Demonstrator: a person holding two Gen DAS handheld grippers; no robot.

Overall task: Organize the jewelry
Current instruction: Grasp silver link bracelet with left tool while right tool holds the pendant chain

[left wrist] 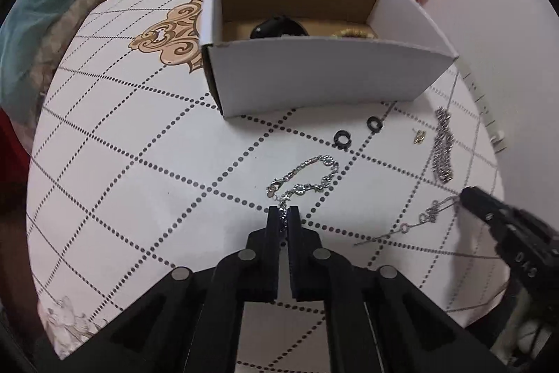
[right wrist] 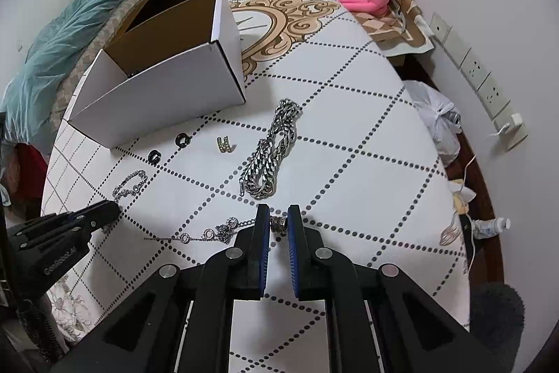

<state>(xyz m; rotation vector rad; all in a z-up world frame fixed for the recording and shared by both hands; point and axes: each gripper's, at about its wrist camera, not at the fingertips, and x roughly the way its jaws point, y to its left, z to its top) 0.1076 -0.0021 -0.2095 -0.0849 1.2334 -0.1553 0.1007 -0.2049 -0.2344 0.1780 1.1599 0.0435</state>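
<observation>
Left gripper (left wrist: 283, 211) pinched on bracelet (left wrist: 307, 179) mid-table; right gripper (right wrist: 278, 215) narrowed around thin necklace (right wrist: 216, 231) bead near table's front edge. In box (left wrist: 314, 76): few pieces. Outside: heavy chain (right wrist: 272, 149), two black rings (left wrist: 356, 131), clip (right wrist: 223, 143).

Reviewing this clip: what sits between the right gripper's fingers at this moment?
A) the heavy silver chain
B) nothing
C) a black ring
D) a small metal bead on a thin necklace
D: in the right wrist view, a small metal bead on the thin necklace sits between the right gripper fingers.
</observation>
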